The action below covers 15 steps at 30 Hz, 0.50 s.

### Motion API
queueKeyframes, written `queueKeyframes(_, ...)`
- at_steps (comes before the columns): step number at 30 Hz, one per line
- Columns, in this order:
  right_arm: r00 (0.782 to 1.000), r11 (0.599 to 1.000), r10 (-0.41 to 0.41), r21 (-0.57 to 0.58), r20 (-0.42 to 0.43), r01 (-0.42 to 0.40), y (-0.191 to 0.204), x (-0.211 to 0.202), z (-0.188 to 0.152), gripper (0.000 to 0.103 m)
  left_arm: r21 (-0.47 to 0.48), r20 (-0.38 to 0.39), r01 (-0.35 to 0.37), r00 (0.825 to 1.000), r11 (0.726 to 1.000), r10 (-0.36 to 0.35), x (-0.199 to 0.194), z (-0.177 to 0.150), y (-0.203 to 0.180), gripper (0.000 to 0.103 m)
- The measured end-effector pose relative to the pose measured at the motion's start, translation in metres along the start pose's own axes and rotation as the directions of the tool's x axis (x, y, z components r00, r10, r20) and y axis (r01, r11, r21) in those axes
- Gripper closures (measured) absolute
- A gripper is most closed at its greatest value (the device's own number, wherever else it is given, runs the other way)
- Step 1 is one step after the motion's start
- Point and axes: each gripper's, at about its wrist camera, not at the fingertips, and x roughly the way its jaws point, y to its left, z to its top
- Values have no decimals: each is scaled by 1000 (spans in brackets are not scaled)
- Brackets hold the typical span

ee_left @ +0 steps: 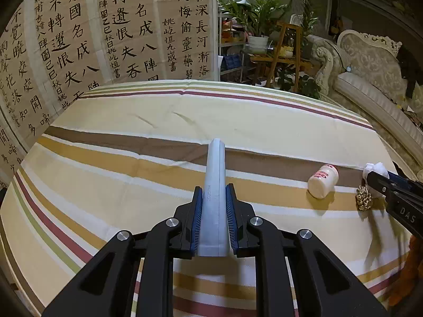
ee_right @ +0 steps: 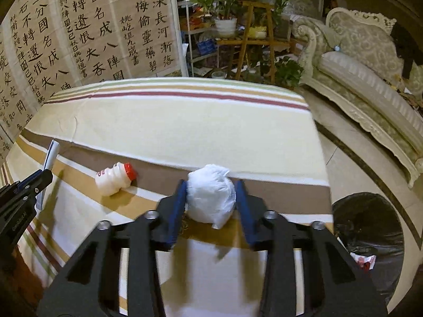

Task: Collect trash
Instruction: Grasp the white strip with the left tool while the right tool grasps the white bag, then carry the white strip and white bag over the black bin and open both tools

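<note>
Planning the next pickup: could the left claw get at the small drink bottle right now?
Probably not yet: the left claw is shut on a pale blue tube. The bottle itself lies unobstructed on the tablecloth.

Striped tablecloth (ee_right: 185, 121) over table. Lying on it: small white bottle (ee_right: 113, 178), on its side, red cap; gold pinecone-like ornament (ee_left: 364, 198) just right of bottle

striped tablecloth (ee_left: 132, 185), calligraphy scrolls (ee_left: 79, 39), potted plants (ee_left: 253, 18), wooden stand (ee_right: 253, 39), ornate sofa (ee_right: 364, 60)
</note>
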Motion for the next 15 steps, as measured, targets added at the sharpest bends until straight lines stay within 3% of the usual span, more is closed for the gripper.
queueKeyframes(15, 999, 999, -12, 39, 50, 11, -21, -43, -31, 73, 20, 27, 53, 998, 998, -54, -29, -16, -24, 84)
